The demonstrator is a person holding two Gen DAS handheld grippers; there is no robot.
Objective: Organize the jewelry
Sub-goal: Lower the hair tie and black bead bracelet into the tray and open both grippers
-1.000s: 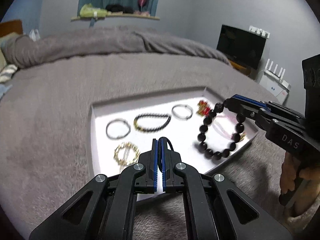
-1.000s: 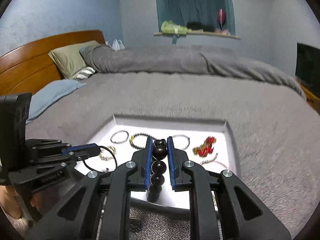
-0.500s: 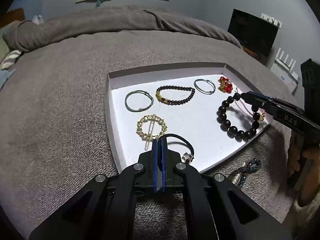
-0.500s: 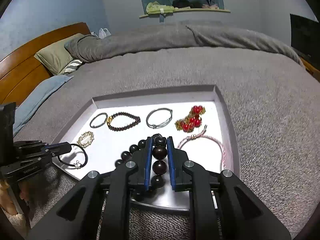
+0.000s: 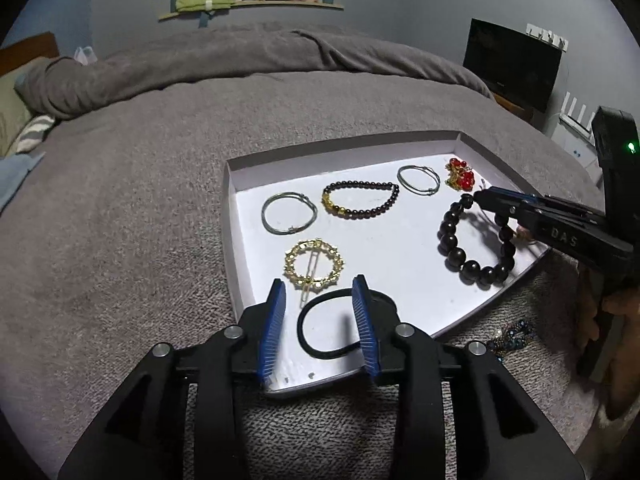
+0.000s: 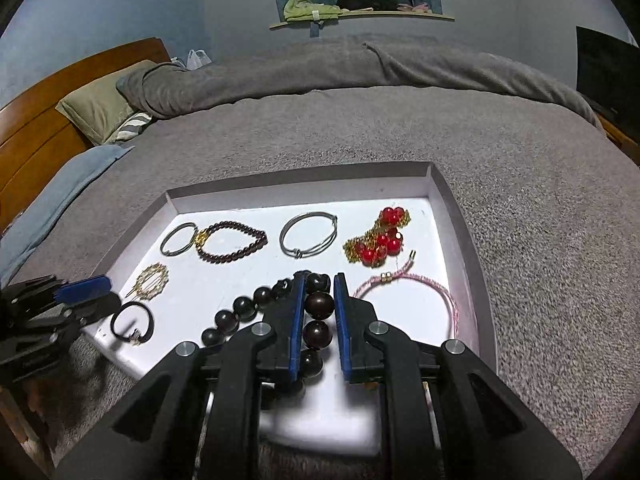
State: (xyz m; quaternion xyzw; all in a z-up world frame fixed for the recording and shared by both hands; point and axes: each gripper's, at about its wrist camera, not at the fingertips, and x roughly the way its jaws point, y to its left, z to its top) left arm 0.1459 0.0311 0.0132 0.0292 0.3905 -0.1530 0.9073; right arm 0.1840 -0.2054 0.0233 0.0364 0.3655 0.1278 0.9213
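Jewelry lies spread over the white floor of a shallow tray (image 6: 460,216) on the grey bed cover (image 6: 540,240), and I can see most pieces from both tongs. My left tongs (image 5: 320,300) stand apart, fingers either side of a thin black hair tie (image 5: 320,332) that lies flat on the tray, touched by neither pad. Just ahead of those fingers is a round gold ring clip (image 5: 314,264) with a pin across it. Beyond it sit a silver bangle (image 5: 289,213), a dark small-bead bracelet (image 5: 360,199) with gold beads at one end, and a second silver bangle (image 5: 418,179). My right tongs (image 6: 318,300) are clamped on a big dark wooden-bead bracelet (image 6: 232,318) — glossy round beads, the loop trailing off to their left onto the tray. Ahead and to their right are a red-and-gold bead cluster (image 6: 378,242) and a thin pink cord bracelet (image 6: 416,284). Outside the tray's near edge, right of my left tongs, a blue beaded piece (image 5: 510,336) lies on the cover — blurred.
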